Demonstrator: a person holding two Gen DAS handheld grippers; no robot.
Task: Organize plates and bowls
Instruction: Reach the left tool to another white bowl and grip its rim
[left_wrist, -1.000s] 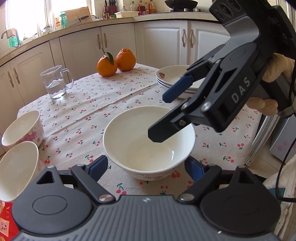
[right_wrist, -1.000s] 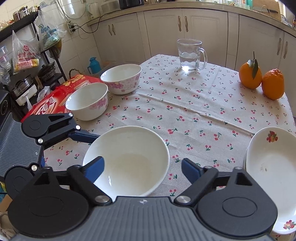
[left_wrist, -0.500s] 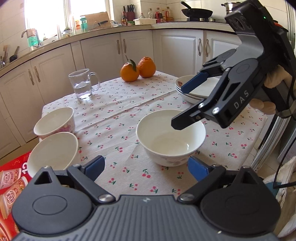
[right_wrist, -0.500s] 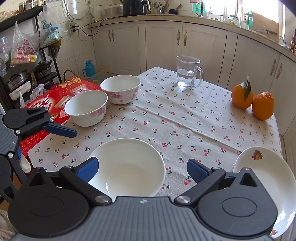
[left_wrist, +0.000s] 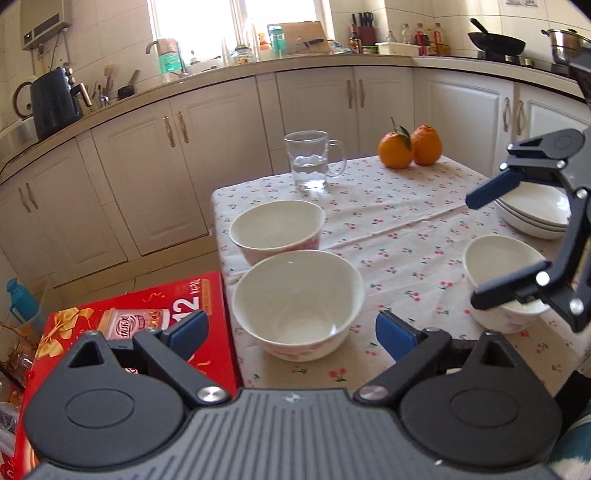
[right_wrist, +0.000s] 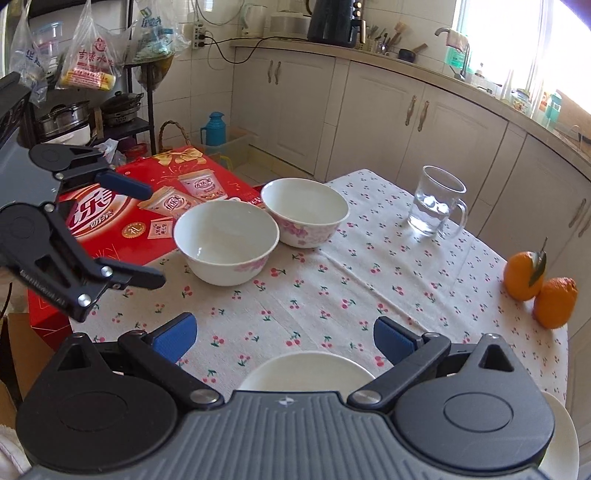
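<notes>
Both of our grippers have swung away from the plain white bowl (left_wrist: 502, 280) since a second ago, and now our left gripper (left_wrist: 291, 328) faces the two bowls at the table's other end. We see the near bowl (left_wrist: 299, 299) sitting right between the left gripper's blue pads (left_wrist: 188, 328), which are spread wide and touch nothing. Just behind it, touching or almost touching, sits the pink-flowered bowl (left_wrist: 277, 230). The plain white bowl sits on the cherry tablecloth (left_wrist: 399, 229), partly hidden behind our right gripper (left_wrist: 480, 247) in the left view. That gripper's fingers are spread wide too and hold nothing; the bowl's rim (right_wrist: 306, 369) peeks out low between them in its own camera. Behind the right gripper we see a stack of plates (left_wrist: 532, 210) near the table edge (we cannot count them well, as the gripper hides part). Farther back stands a glass mug (left_wrist: 312, 160) with a little water in it. Two oranges (left_wrist: 410, 147) sit side by side, touching, at the far corner. A big red gift box (right_wrist: 147, 214) lies beside the table, next to the two bowls. White kitchen cupboards (left_wrist: 184, 155) run along behind everything.
</notes>
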